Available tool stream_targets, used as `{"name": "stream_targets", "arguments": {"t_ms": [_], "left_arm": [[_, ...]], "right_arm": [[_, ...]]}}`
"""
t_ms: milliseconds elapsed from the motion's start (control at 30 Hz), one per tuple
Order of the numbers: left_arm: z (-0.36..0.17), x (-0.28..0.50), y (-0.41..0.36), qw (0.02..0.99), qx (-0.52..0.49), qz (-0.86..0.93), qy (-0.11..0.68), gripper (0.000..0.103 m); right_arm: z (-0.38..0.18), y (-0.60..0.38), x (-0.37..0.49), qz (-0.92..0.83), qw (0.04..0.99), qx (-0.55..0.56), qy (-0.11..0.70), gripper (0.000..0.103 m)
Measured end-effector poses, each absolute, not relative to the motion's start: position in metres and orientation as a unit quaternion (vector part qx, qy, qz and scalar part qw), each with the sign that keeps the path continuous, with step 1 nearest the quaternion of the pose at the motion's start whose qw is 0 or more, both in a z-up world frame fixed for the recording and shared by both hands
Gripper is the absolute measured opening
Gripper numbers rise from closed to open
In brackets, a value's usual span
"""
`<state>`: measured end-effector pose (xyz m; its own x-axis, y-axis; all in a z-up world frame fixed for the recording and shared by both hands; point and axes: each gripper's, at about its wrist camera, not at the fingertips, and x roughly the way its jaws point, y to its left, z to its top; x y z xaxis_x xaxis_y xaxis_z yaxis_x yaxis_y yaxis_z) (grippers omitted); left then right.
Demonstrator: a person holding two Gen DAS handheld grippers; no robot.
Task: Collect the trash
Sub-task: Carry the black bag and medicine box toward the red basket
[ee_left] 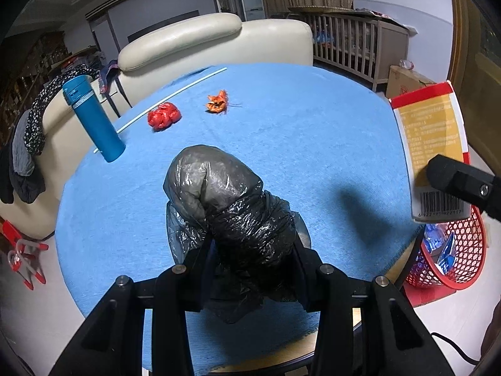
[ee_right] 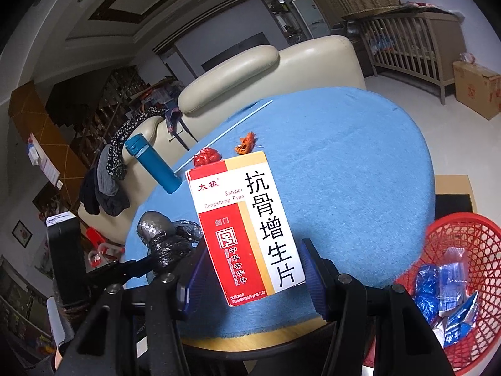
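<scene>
The left gripper is clamped on a black bag, a crumpled roll of plastic that sticks out well past its fingertips, grey and stretched at the far end. Ahead and left of those jaws in the left view stands a blue bottle on the blue cloth, a white rod running behind it; straight ahead, far beyond the bag, lie a red wad and an orange wrapper. To the right of the jaws this view catches only the back of the box, with its barcode, pinched by one dark finger of the right gripper, and part of the red basket below the table edge. The right view shows what that one hides: the right gripper holds the box upright between both blue pads at a middling width, its red, white and yellow front with large Chinese characters facing the camera. Left of these jaws the bag appears from the side in the other gripper's fingers; right of them and lower sits the basket, its inside open to view, with blue and white packets lying in it. The wad and wrapper peek over the box top.
</scene>
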<state>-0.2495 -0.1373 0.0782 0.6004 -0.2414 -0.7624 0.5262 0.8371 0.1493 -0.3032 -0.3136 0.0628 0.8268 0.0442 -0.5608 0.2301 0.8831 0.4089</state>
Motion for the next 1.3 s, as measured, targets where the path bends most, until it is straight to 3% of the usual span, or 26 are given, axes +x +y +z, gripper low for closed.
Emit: {"name": "stream_targets", "arguments": {"t_ms": [1300], "left_arm": [[0.078,-0.293,-0.215,0.854,0.236,-0.289,0.363,0.044]], "right_arm": [[0.073,-0.362,-0.372,-0.094,0.925,0.288,0.230,0.059]]}}
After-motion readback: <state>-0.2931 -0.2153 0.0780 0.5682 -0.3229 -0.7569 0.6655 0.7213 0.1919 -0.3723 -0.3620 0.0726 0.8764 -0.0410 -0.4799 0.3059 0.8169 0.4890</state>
